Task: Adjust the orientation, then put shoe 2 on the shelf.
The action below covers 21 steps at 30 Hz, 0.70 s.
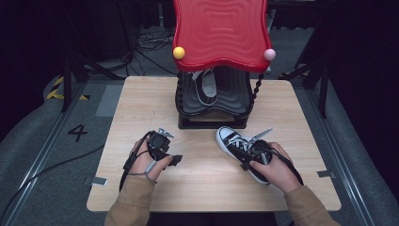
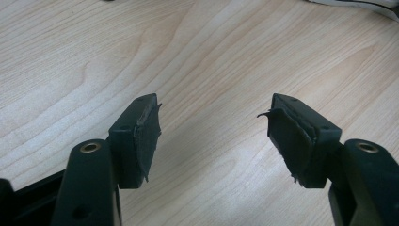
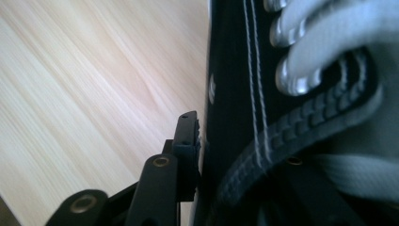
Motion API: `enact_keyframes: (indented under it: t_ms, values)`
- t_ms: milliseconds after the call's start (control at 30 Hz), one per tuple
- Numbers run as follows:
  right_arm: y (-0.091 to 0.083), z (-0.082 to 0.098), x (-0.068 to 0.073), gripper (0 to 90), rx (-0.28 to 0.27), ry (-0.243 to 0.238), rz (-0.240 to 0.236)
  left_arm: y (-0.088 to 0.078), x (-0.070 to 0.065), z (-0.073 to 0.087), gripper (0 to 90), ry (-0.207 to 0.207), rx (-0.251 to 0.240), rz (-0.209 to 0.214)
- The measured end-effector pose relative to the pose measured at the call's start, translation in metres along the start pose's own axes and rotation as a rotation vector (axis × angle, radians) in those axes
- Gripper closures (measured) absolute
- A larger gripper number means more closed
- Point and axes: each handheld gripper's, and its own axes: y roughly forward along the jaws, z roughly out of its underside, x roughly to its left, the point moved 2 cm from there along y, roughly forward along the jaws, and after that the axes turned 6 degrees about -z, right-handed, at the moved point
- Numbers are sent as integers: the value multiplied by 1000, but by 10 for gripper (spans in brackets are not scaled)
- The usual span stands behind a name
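High view: left gripper [image 1: 175,160] sits left of the sneaker [image 1: 239,149], fingers wide apart, nothing between them. Sneaker lies on the worktop [image 1: 197,188] just in front of the rack [image 1: 214,61]. Right gripper [image 1: 245,157] has its fingers clamped on the canvas side wall. Looks light and soft-sided with a grippy rubber sole; the collar edge or heel is the best hold.

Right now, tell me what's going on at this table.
A person is working with a gripper in each hand. The right gripper is clamped on the side of a black sneaker lying on the wooden table. The left gripper hangs open above bare tabletop, holding nothing. A second, matching sneaker already sits on the lower shelf of a small shoe rack with a red top, at the table's far edge.
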Motion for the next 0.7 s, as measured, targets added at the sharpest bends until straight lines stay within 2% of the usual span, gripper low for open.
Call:
enact_keyframes:
  t_ms: [100,167,300,367,433,500,600,700]
  values:
    - [2,0,0,738,-31,0,6,0,2,1,352,-1,1,0]
    - [3,-1,1,737,-46,-11,27,0,2,1,352,-2,2,1]
    - [1,2,2,797,-74,-12,28,1,0,0,350,5,0,8]
    - [1,3,4,833,-87,-42,48,1,0,-1,350,6,-3,10]
    - [0,2,9,855,-101,-78,92,1,1,-2,350,7,-9,10]
    - [-5,2,11,865,-131,-82,118,0,4,-1,350,3,-13,8]
    - [-11,2,9,869,-173,-53,99,-1,8,1,350,-7,-16,3]
    - [-17,3,10,869,-184,-51,88,-3,10,2,350,-16,-21,3]
